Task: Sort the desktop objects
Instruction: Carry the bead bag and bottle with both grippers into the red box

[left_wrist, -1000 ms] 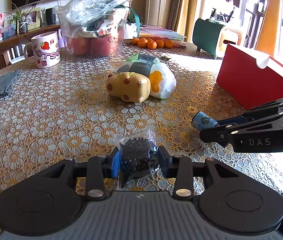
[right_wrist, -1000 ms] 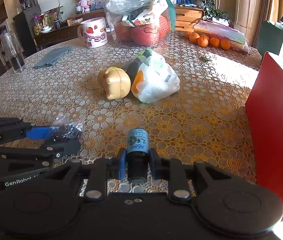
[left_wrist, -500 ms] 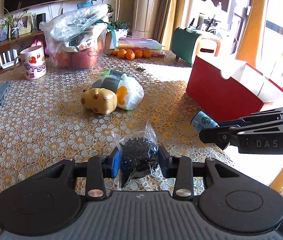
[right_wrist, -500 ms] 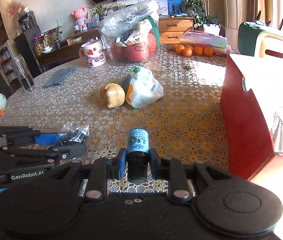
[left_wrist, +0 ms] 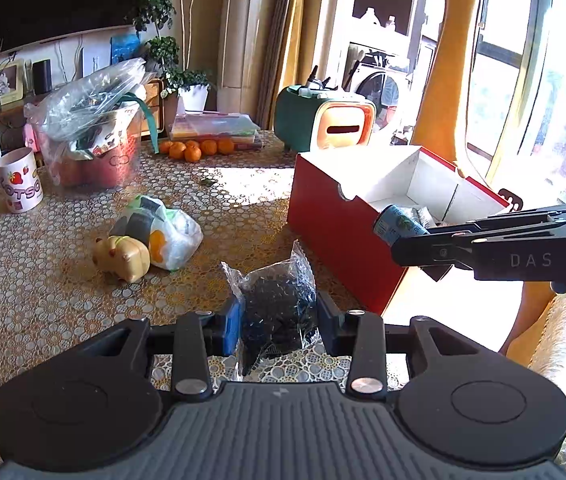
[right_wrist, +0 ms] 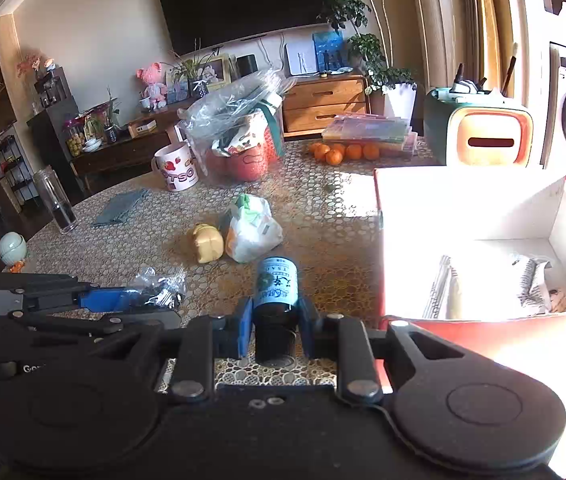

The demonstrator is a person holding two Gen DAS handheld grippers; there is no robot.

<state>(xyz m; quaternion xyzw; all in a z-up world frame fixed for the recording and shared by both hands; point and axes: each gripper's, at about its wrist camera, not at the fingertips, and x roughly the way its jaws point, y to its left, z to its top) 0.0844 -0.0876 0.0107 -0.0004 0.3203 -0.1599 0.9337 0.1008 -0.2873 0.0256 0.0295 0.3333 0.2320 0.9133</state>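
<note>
- The left gripper point(left_wrist: 277, 320) sits low in the middle of its own view, pinching a small clear bag of dark bits point(left_wrist: 279, 308) between its blue-padded fingers point(left_wrist: 231, 322), held up off the table point(left_wrist: 43, 280).
- The right gripper point(right_wrist: 275, 324) is clamped on a small dark bottle with a blue and white label point(right_wrist: 276, 292), label end pointing away from the camera, in the lower middle of its view.
- In the left view that same bottle point(left_wrist: 399, 226) shows at right of centre, held in front of the near corner of the red box point(left_wrist: 335, 248).
- The red box stands open at the right side of both views; its white inside already holds a few packets point(right_wrist: 531, 284).
- Mid-table, left of centre, a yellow pig toy point(left_wrist: 123, 258) lies touching a white plastic bag point(left_wrist: 167, 236).
- Farther back, upper left, a strawberry mug point(left_wrist: 19, 186) stands beside a big clear bag of goods point(left_wrist: 87, 132); oranges point(left_wrist: 195, 149) lie in a row behind.
</note>
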